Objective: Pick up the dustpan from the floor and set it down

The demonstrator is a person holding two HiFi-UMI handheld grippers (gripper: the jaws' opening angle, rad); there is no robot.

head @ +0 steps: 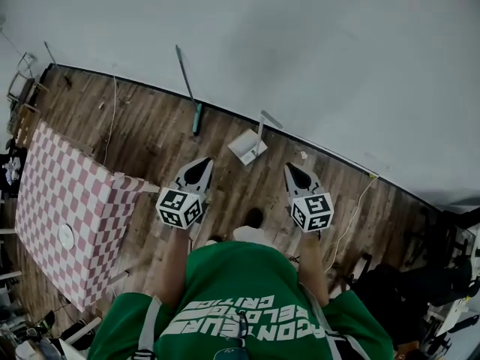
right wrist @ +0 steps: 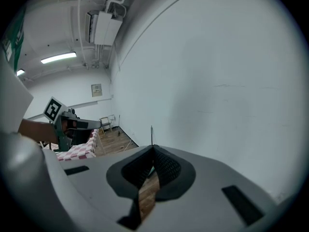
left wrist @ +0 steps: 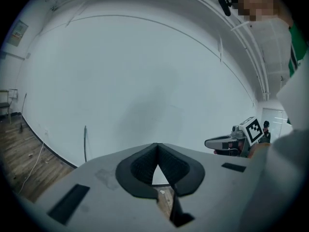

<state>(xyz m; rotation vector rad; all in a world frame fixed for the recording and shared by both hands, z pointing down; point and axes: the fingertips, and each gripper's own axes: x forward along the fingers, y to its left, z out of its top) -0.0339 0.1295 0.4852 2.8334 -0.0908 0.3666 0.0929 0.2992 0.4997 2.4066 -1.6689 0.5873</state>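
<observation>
Nearest you is your green shirt [head: 240,291], with both arms out in front of it. Your left gripper [head: 201,167] is closed with nothing in it: in the left gripper view its black ribbed jaws meet at the tips [left wrist: 157,146], leaving only a small bare gap behind them. Your right gripper [head: 292,171] is the same, tips pressed together [right wrist: 153,149] and holding nothing. The two grippers are level with each other and well apart, over the brown wooden plank floor [head: 150,137]. Each one shows in the other's view with its black-and-white marker cube [left wrist: 254,129]. Left of your left gripper and a bit nearer you is a table under a pink-and-white checked tablecloth [head: 67,201]. The white plastic dustpan [head: 246,146] lies on the floor ahead of both grippers, between their lines. Neither touches it. Its handle rises on the far side, towards the wall. Further ahead and left of your left gripper, a dark long-handled stick [head: 187,85] leans on the plain white wall [head: 315,43].
</observation>
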